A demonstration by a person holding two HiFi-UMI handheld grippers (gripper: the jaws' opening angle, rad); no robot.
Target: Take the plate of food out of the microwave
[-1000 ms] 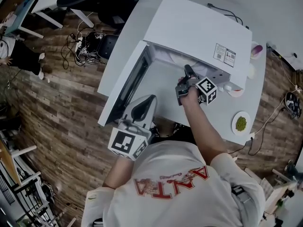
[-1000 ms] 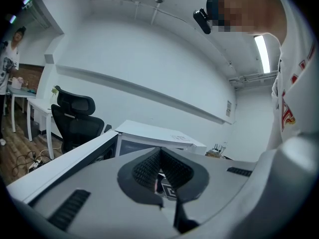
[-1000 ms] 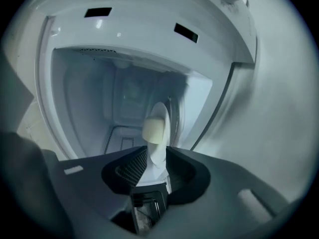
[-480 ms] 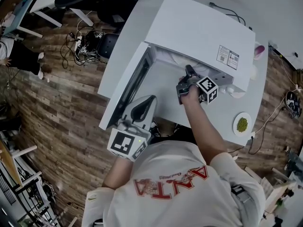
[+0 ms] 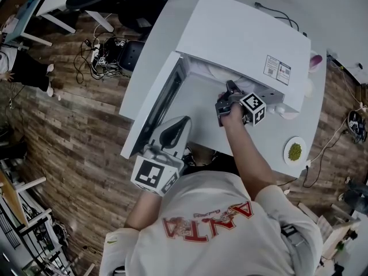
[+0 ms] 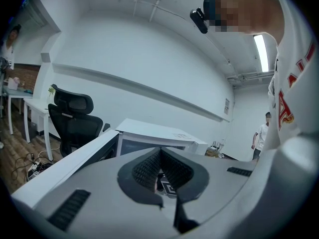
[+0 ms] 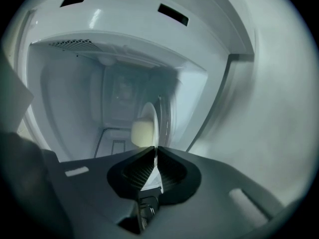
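Narrowed since earlier frame: jaws of right gripper (image 5: 229,87), just been closing, now nearly together and pinching rim of one white plate (image 7: 152,123) inside single microwave (image 5: 241,33). One pale lump of food (image 7: 141,132) on that plate, all within cavity. One door (image 5: 158,105) swung open at left. Left gripper (image 5: 172,132) beside door, jaws together, holding nothing. Second small plate (image 5: 294,150) with green food on table (image 5: 299,117), right of microwave. Two grippers, two plates counted.
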